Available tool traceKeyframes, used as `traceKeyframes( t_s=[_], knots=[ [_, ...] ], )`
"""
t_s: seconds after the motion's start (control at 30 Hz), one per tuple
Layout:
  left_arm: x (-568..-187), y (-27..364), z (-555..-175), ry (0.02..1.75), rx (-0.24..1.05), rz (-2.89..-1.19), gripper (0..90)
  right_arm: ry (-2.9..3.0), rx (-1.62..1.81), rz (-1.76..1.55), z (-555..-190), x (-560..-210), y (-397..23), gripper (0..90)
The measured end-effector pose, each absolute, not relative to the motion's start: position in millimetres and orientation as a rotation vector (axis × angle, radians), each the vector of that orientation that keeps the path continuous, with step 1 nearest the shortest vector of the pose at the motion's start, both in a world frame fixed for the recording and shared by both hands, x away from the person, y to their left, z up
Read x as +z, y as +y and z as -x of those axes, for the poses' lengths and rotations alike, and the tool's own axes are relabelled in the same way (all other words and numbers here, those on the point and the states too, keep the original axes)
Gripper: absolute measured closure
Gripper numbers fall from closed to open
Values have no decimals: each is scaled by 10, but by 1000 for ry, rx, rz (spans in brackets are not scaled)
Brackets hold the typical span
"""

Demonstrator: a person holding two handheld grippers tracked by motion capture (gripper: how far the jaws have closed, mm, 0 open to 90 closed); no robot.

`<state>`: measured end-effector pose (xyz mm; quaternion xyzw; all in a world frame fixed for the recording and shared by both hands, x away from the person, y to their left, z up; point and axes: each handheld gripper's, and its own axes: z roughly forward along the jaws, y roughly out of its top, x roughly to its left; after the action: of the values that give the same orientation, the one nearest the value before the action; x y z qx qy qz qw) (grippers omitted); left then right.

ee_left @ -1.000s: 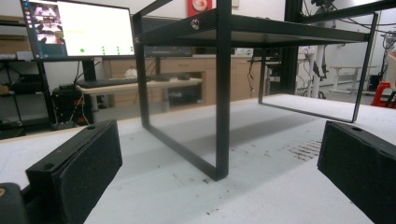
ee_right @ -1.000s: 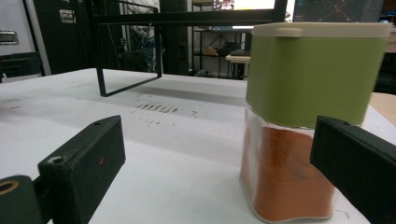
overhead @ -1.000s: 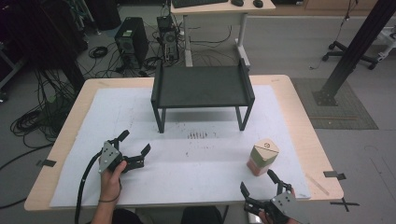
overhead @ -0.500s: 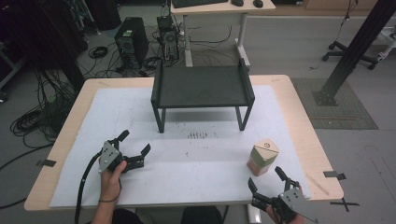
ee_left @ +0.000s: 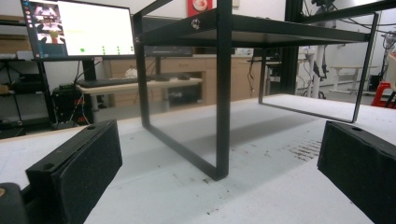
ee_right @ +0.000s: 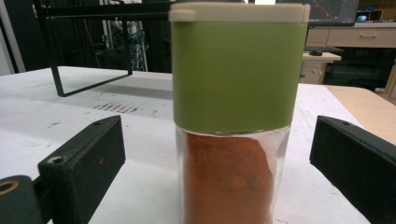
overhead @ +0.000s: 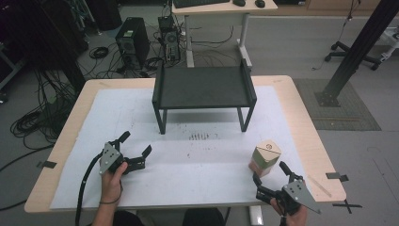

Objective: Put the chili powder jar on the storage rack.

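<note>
Since the earlier frame, the right gripper (overhead: pixel 269 177) had edged toward the spice jar (overhead: pixel 264 157), jaws wide; the left gripper (overhead: pixel 136 144) lay spread before the black rack (overhead: pixel 202 88). Left gripper view: only the rack's leg (ee_left: pixel 223 93) stood ahead. Right gripper view: the jar (ee_right: pixel 235 112) stood upright between the open jaws, untouched.

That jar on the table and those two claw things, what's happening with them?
A person sits at the table with a gripper in each hand. The right gripper is open and lined up just in front of the jar, a clear jar of reddish powder with a green top, standing upright; its jaws are to either side but not touching it. The left gripper is open too, holding nothing, pointed toward the black rack farther back.
</note>
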<state>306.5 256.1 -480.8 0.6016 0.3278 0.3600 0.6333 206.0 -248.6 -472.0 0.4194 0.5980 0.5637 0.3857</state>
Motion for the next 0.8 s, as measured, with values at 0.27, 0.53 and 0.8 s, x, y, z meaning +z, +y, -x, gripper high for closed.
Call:
traceKeyframes(
  t_s=[0.27,0.53,0.8],
  knots=[
    [-4808,2561,-3065,749,823,-1376,2,1524,1438,-1081,-2151,-4765,-2482,33],
    [-4808,2561,-3064,748,822,-1376,2,1534,1444,-1082,-2207,-4773,-2472,34],
    [-4808,2562,-3065,747,820,-1375,2,1549,1441,-1078,-2279,-4769,-2453,34]
  ],
)
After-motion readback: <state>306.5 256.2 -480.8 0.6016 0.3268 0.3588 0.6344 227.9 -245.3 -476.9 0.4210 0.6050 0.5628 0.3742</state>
